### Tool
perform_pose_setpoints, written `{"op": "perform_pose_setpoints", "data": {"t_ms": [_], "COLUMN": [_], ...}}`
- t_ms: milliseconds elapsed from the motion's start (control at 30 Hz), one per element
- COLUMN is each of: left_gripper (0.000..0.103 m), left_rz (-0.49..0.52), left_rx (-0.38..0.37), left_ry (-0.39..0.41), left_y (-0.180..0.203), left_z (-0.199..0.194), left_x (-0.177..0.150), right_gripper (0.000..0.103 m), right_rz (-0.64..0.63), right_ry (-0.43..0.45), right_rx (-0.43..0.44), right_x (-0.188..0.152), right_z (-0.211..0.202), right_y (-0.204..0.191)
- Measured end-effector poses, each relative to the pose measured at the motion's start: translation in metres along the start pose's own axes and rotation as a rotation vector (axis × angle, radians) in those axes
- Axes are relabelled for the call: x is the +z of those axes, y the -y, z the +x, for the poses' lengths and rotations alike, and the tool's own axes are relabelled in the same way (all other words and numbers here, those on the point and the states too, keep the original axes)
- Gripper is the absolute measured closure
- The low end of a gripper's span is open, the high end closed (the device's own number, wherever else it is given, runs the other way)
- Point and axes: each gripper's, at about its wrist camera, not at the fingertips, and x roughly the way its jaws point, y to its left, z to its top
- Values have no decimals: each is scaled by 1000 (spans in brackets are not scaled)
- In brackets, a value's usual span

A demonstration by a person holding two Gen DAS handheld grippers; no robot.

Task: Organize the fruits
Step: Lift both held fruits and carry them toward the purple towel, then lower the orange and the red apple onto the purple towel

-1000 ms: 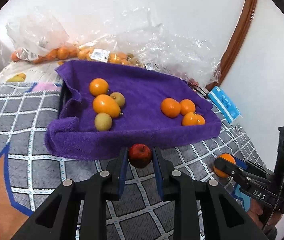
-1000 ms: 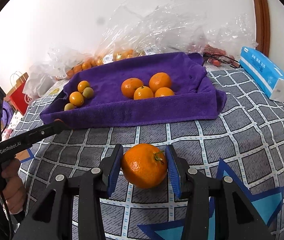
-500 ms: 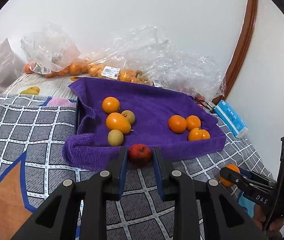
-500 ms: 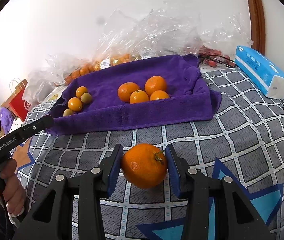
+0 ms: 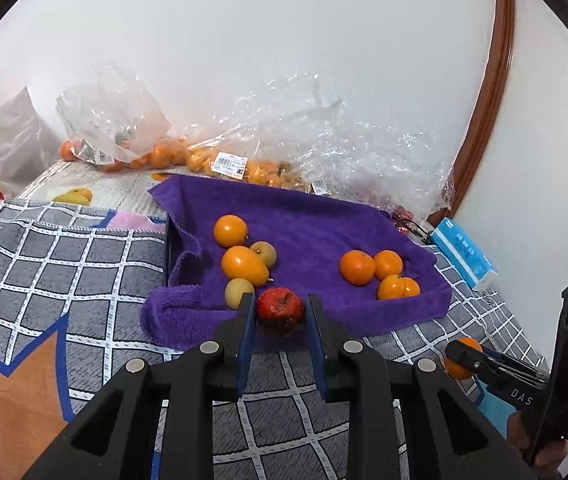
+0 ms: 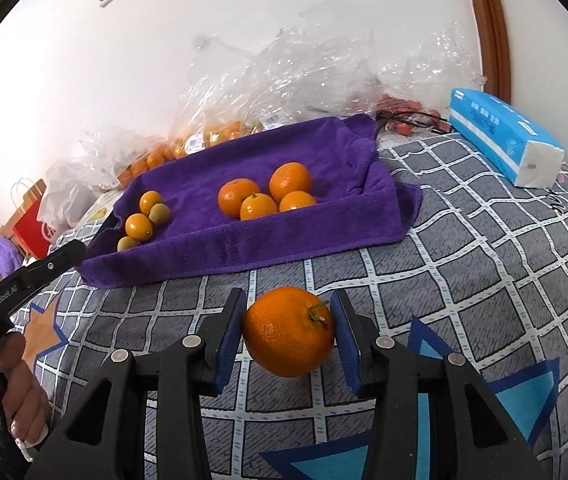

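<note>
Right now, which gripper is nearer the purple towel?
Left. The left gripper, holding an apple, is at the towel's near edge; the right gripper, holding an orange, sits farther back.

Bright, even indoor light, soft shadows, sharp focus, strong fisheye bending with dark corners.

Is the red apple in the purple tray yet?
Not yet. The apple is pinched between the left gripper fingers, at the tray's near edge; the oranges already lie inside.
</note>
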Motion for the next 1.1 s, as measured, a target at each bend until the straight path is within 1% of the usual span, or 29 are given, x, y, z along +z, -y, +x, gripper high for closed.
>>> {"op": "perform_pose_setpoints", "data": {"t_ms": [100, 233, 367, 433, 700, 767, 933, 1100], "left_gripper": [80, 80, 80, 80, 80, 80, 80, 80], "left_rz": [-2, -9, -16, -21, -13, -7, 0, 15], "left_rx": [4, 3, 4, 6, 40, 65, 100, 55], "left_ry": [13, 13, 20, 23, 57, 68, 56, 50], "left_y": [0, -2, -3, -4, -4, -4, -6, -3], "left_z": [-3, -4, -6, -7, -12, -13, -21, -34], "left_x": [1, 1, 2, 2, 4, 6, 18, 47], "right_gripper": [60, 60, 60, 60, 60, 60, 60, 60], "right_rz": [12, 11, -3, -8, -33, -47, -78, -87], "right_ry": [11, 15, -9, -10, 41, 55, 74, 90], "right_rx": [-20, -41, -71, -51, -39, -38, -24, 31], "right_x": [0, 1, 3, 5, 25, 30, 42, 58], "right_z": [-2, -3, -2, -4, -24, -27, -30, -22], "right_y": [2, 1, -4, -6, -16, -21, -29, -35]}}
